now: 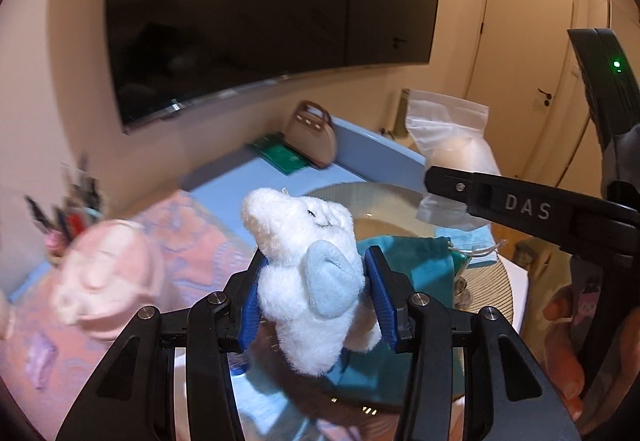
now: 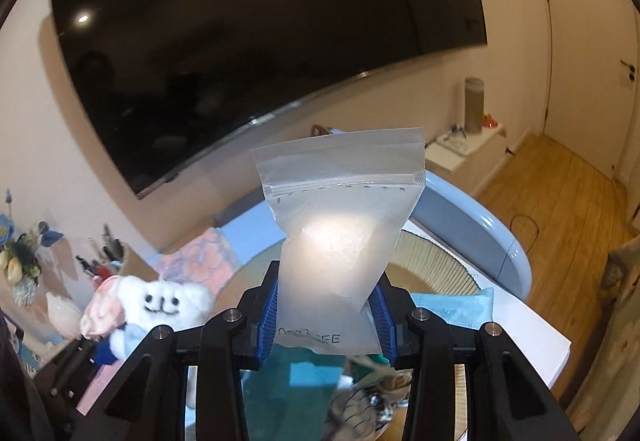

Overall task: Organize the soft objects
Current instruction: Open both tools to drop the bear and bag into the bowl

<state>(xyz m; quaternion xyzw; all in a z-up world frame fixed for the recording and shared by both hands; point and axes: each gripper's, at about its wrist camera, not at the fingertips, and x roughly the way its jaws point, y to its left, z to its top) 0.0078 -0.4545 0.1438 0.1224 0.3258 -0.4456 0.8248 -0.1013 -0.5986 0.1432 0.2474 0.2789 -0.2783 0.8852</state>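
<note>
A wall-mounted television (image 1: 264,13) fills the upper half of both wrist views, dark and reflecting ceiling lights. Below it runs a light blue desk (image 1: 224,177) with a raised back edge, carrying a pink-and-lilac patterned cloth (image 1: 192,237), a round ribbed glass tray (image 1: 492,289), a small tan handbag-shaped case (image 1: 310,133) and a green booklet (image 1: 280,153). On the tray lie a teal drawstring pouch (image 1: 420,261) and a light blue face mask (image 2: 460,309). A pink plush animal (image 1: 104,281) sits on the cloth at the left, blurred.

The left gripper (image 1: 316,281) is clamped on a white plush toy with a pale blue ear (image 1: 308,265), held clear above the tray with its head pointing away from the camera. The right gripper (image 2: 326,315) pinches the lower part of a frosted zip-top bag (image 2: 340,225), which stands upright between the blue pads with its sealed strip at the top; something pale shows through it, too faint to identify.

Both soft items appear to be mid-carry, each lifted and not yet set anywhere. The step in hand looks like transport toward a sorting spot. Next, each hand probably needs to come over a free patch of desk or tray, lower until the item rests, then release, keeping the two tools from knocking together since they sit near each other.
</note>
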